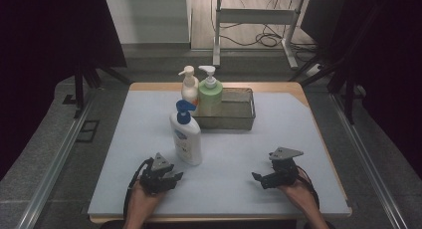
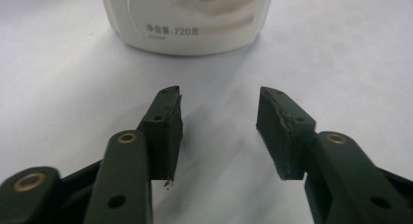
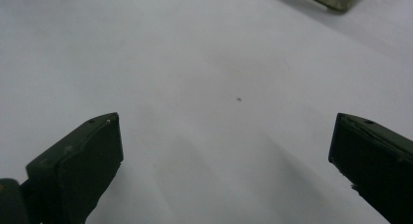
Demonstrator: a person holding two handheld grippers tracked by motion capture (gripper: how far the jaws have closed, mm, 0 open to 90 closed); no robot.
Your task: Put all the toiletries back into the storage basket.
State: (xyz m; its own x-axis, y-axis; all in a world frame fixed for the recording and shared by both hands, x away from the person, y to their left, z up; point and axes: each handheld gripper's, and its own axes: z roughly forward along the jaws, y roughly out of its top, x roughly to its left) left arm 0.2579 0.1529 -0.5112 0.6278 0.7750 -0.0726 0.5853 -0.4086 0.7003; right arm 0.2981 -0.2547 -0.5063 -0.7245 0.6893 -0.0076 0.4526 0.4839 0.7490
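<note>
I keep my L gripper (image 1: pixel 175 177) low at bottom-left w/ its jaws partly open and empty, aimed at the big white bottle (image 1: pixel 186 135) standing mid-frame just ahead, ready to grab; R gripper (image 1: pixel 257 178) waits wide open, bottom-right.

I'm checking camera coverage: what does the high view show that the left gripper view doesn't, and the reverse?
High view alone: the blue pump of the white lotion bottle, two more pump bottles at the metal basket, and the right hand-held gripper. Left gripper view alone: the printed "720" line on the lotion bottle's base and the left hand-held gripper jaws open with nothing between them. Both: the lotion bottle, the left gripper and the pale table mat.
</note>
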